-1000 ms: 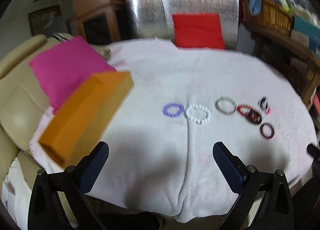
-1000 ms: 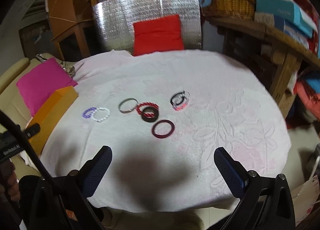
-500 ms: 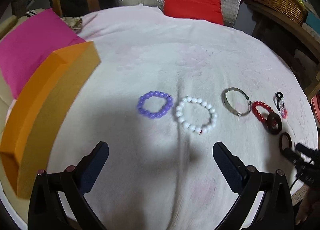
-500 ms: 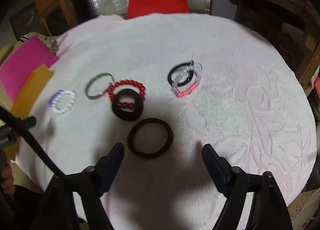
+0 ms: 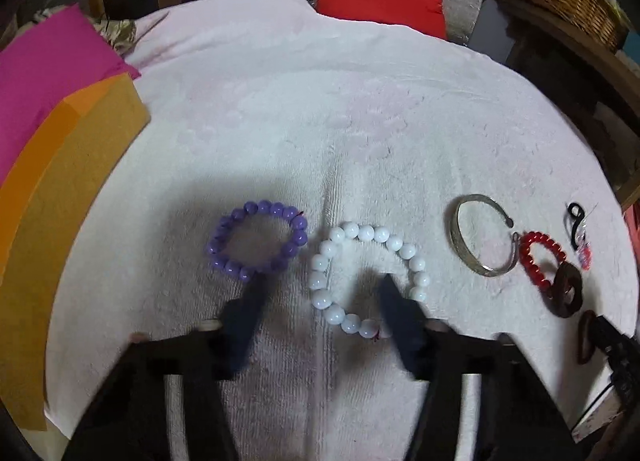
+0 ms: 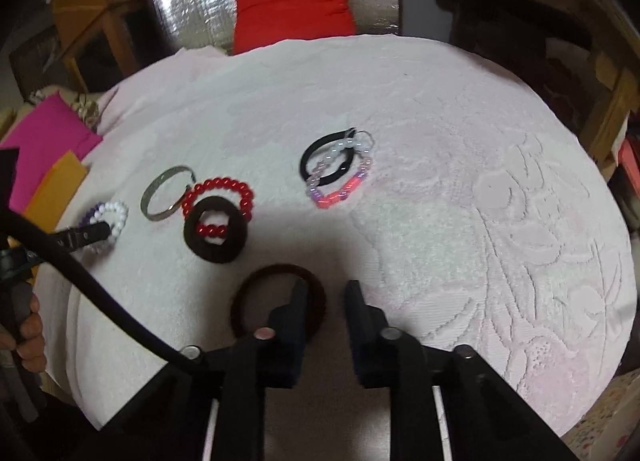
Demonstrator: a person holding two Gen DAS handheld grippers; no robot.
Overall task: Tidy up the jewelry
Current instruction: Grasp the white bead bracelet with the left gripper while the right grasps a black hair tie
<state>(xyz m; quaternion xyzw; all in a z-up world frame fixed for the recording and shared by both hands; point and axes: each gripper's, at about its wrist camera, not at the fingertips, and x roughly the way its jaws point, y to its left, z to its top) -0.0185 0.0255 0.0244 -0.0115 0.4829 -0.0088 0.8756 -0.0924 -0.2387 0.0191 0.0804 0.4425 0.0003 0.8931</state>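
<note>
1. Both grippers have come down toward the desk since the earlier frames, and their jaws, then wide, are closing.
2. Nearest in the right view, the right gripper is narrow; its left finger lies over the dark red band, whose right arc seems to sit between the jaws. I cannot tell if the pads press it yet.
3. The left gripper is half closed, one finger under the purple beads, the other inside the white beads, so the white ring's left arc lies between the jaws, not yet clamped.
4. Risk: the left jaw may catch the purple beads too, since the two rings lie just beside each other; round beads could also roll out of a shallow pinch.
5. Farther off lie a metal bangle, red beads under a dark ring, and a tangled black-and-pastel pair.
</note>
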